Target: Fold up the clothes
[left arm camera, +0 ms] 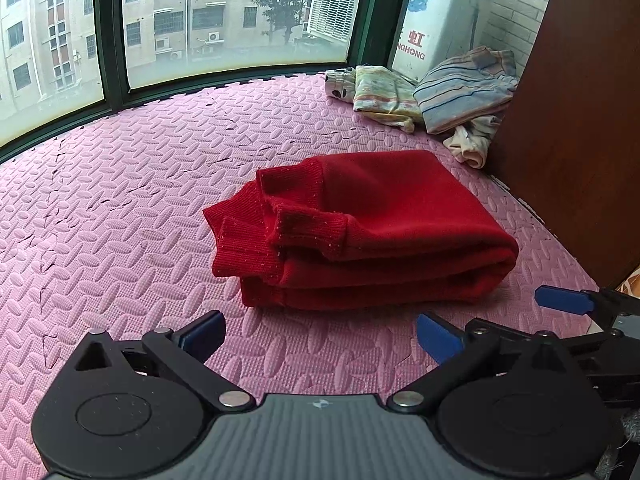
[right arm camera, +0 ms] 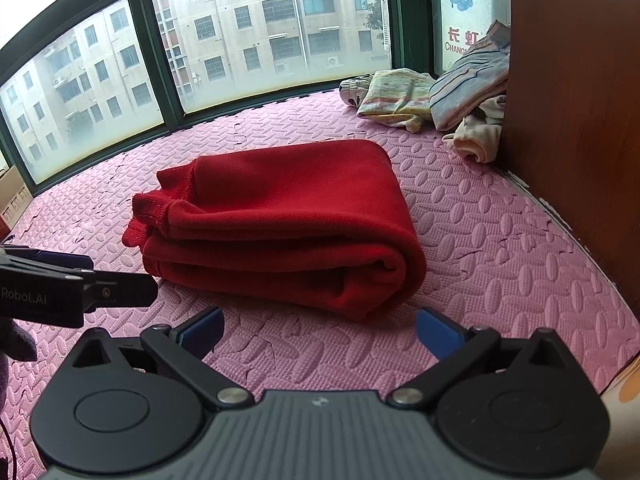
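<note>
A red sweater (left arm camera: 360, 228) lies folded into a thick bundle on the pink foam mat (left arm camera: 120, 208), ribbed cuffs and hem showing at its left end. It also shows in the right wrist view (right arm camera: 280, 216). My left gripper (left arm camera: 320, 334) is open and empty, just short of the bundle's near edge. My right gripper (right arm camera: 318, 330) is open and empty, close to the bundle's near right corner. The right gripper's blue fingertips (left arm camera: 564, 300) show at the right edge of the left wrist view. The left gripper's body (right arm camera: 72, 292) shows at the left of the right wrist view.
A pile of other clothes (left arm camera: 432, 92), striped and patterned, lies at the far right by the window (left arm camera: 200, 20). A brown wooden cabinet side (left arm camera: 572, 120) stands along the right. A white appliance (left arm camera: 440, 12) stands behind the pile.
</note>
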Action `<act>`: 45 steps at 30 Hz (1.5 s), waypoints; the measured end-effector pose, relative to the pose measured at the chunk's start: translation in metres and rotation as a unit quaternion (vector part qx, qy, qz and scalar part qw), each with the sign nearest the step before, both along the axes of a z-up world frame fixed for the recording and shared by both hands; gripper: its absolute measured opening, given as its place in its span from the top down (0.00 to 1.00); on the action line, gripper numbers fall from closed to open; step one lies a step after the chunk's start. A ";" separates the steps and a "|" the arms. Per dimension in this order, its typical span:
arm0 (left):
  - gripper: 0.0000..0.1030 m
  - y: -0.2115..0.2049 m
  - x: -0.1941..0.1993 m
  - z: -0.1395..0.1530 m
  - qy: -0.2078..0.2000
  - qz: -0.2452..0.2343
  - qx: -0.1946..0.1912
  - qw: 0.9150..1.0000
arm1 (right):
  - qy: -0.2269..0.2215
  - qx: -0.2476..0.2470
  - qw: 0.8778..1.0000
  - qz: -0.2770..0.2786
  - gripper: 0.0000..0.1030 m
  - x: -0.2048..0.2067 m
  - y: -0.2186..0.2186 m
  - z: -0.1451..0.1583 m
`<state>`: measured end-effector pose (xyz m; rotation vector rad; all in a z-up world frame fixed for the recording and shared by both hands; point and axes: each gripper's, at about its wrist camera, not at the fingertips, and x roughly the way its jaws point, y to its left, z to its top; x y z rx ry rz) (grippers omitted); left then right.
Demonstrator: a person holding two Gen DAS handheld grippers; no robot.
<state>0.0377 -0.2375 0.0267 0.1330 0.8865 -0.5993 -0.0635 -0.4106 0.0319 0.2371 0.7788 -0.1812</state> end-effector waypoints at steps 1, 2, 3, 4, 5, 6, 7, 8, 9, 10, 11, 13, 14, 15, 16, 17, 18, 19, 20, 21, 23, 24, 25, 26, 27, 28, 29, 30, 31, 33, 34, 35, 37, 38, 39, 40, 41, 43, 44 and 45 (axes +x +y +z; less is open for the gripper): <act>0.00 -0.001 -0.001 0.000 0.000 -0.001 0.001 1.000 | 0.002 -0.002 1.000 -0.001 0.00 0.000 0.000 0.000; 0.00 -0.001 -0.002 -0.001 0.000 -0.002 0.003 1.000 | 0.003 -0.003 1.000 -0.002 0.00 0.001 0.000 -0.001; 0.00 -0.001 -0.003 -0.001 0.001 -0.003 0.005 1.000 | 0.004 -0.004 1.000 -0.003 0.00 0.001 0.000 -0.001; 0.00 -0.001 -0.003 -0.002 0.001 -0.004 0.007 1.000 | 0.005 -0.004 1.000 -0.004 0.00 0.001 0.001 -0.001; 0.00 -0.002 -0.003 -0.002 0.001 -0.004 0.008 1.000 | 0.006 -0.004 1.000 -0.005 0.00 0.001 0.001 -0.002; 0.00 -0.002 -0.004 -0.002 0.002 -0.004 0.009 1.000 | 0.007 -0.004 1.000 -0.005 0.00 0.001 0.001 -0.002; 0.00 -0.002 -0.004 -0.002 0.002 -0.004 0.010 1.000 | 0.007 -0.004 1.000 -0.005 0.00 0.001 0.000 -0.002; 0.00 -0.002 -0.005 -0.003 0.002 -0.005 0.011 1.000 | 0.008 -0.003 1.000 -0.005 0.00 0.001 0.000 -0.002; 0.00 -0.002 -0.005 -0.003 0.004 -0.005 0.011 1.000 | 0.009 -0.004 1.000 -0.005 0.00 0.001 0.000 -0.003; 0.00 -0.002 -0.005 -0.003 0.005 -0.005 0.012 1.000 | 0.010 -0.005 1.000 -0.005 0.00 0.001 0.000 -0.003; 0.00 -0.002 -0.005 -0.004 0.006 -0.005 0.013 1.000 | 0.011 -0.005 1.000 -0.006 0.00 0.001 0.000 -0.003; 0.00 -0.003 -0.005 -0.005 0.008 -0.004 0.015 1.000 | 0.011 -0.004 1.000 -0.005 0.00 0.001 0.000 -0.003; 0.00 -0.003 -0.005 -0.005 0.009 -0.004 0.016 1.000 | 0.012 -0.005 1.000 -0.006 0.00 0.001 0.000 -0.003; 0.00 -0.003 -0.005 -0.005 0.009 -0.004 0.016 1.000 | 0.012 -0.005 1.000 -0.006 0.00 0.001 0.000 -0.003; 0.00 -0.003 -0.005 -0.006 0.010 -0.003 0.017 1.000 | 0.012 -0.005 1.000 -0.006 0.00 0.001 0.000 -0.004; 0.00 -0.003 -0.006 -0.005 0.009 -0.004 0.017 1.000 | 0.012 -0.006 1.000 -0.007 0.00 0.001 0.000 -0.004; 0.00 -0.003 -0.006 -0.005 0.009 -0.003 0.017 1.000 | 0.012 -0.006 1.000 -0.007 0.00 0.001 0.000 -0.004; 0.00 -0.003 -0.006 -0.005 0.009 -0.003 0.018 1.000 | 0.012 -0.006 1.000 -0.008 0.00 0.001 0.000 -0.004; 0.00 -0.003 -0.006 -0.005 0.010 -0.003 0.018 1.000 | 0.012 -0.006 1.000 -0.008 0.00 0.001 0.000 -0.004; 0.00 -0.003 -0.006 -0.005 0.010 -0.003 0.018 1.000 | 0.013 -0.006 1.000 -0.008 0.00 0.001 0.000 -0.004; 0.00 -0.003 -0.007 -0.006 0.010 -0.003 0.019 1.000 | 0.014 -0.007 1.000 -0.009 0.00 0.001 0.000 -0.003; 0.00 -0.003 -0.007 -0.006 0.011 -0.002 0.019 1.000 | 0.015 -0.008 1.000 -0.010 0.00 0.001 0.000 -0.003; 0.00 -0.002 -0.007 -0.006 0.011 -0.001 0.019 1.000 | 0.016 -0.008 1.000 -0.010 0.00 0.001 0.000 -0.003; 0.00 -0.002 -0.007 -0.006 0.012 -0.001 0.018 1.000 | 0.016 -0.009 1.000 -0.010 0.00 0.001 0.001 -0.003; 0.00 -0.002 -0.008 -0.006 0.013 -0.001 0.018 1.000 | 0.017 -0.010 1.000 -0.010 0.00 0.001 0.001 -0.003; 0.00 -0.001 -0.008 -0.006 0.013 -0.002 0.018 1.000 | 0.016 -0.010 1.000 -0.011 0.00 0.001 0.002 -0.002; 0.00 -0.001 -0.008 -0.007 0.013 -0.002 0.019 1.000 | 0.016 -0.010 1.000 -0.010 0.00 0.001 0.002 -0.002; 0.00 -0.001 -0.009 -0.007 0.014 -0.002 0.019 1.000 | 0.016 -0.010 1.000 -0.010 0.00 0.001 0.003 -0.002; 0.00 -0.001 -0.009 -0.007 0.014 -0.002 0.019 1.000 | 0.017 -0.010 1.000 -0.009 0.00 0.001 0.003 -0.002; 0.00 0.000 -0.010 -0.007 0.015 -0.001 0.020 1.000 | 0.018 -0.010 1.000 -0.008 0.00 0.001 0.004 -0.002; 0.00 0.000 -0.010 -0.007 0.015 -0.001 0.020 1.000 | 0.019 -0.010 1.000 -0.007 0.00 0.001 0.005 -0.002; 0.00 0.001 -0.010 -0.007 0.016 0.000 0.021 1.000 | 0.019 -0.010 1.000 -0.006 0.00 0.001 0.006 -0.002; 0.00 0.002 -0.011 -0.008 0.018 0.001 0.021 1.000 | 0.019 -0.011 1.000 -0.006 0.00 0.000 0.007 -0.003; 0.00 0.002 -0.011 -0.008 0.019 0.001 0.021 1.000 | 0.020 -0.011 1.000 -0.005 0.00 0.000 0.007 -0.003; 0.00 0.002 -0.011 -0.008 0.020 0.001 0.021 1.000 | 0.020 -0.011 1.000 -0.004 0.00 0.000 0.008 -0.003; 0.00 0.003 -0.011 -0.008 0.020 0.001 0.022 1.000 | 0.020 -0.011 1.000 -0.004 0.00 0.000 0.008 -0.003; 0.00 0.003 -0.012 -0.008 0.020 0.001 0.022 1.000 | 0.021 -0.011 1.000 -0.004 0.00 0.000 0.008 -0.003; 0.00 0.004 -0.013 -0.008 0.020 0.001 0.022 1.000 | 0.021 -0.011 1.000 -0.003 0.00 -0.001 0.009 -0.003; 0.00 0.004 -0.013 -0.008 0.020 0.001 0.022 1.000 | 0.021 -0.010 1.000 -0.003 0.00 -0.001 0.009 -0.003; 0.00 0.004 -0.013 -0.008 0.020 0.001 0.022 1.000 | 0.022 -0.010 1.000 -0.003 0.00 -0.001 0.009 -0.003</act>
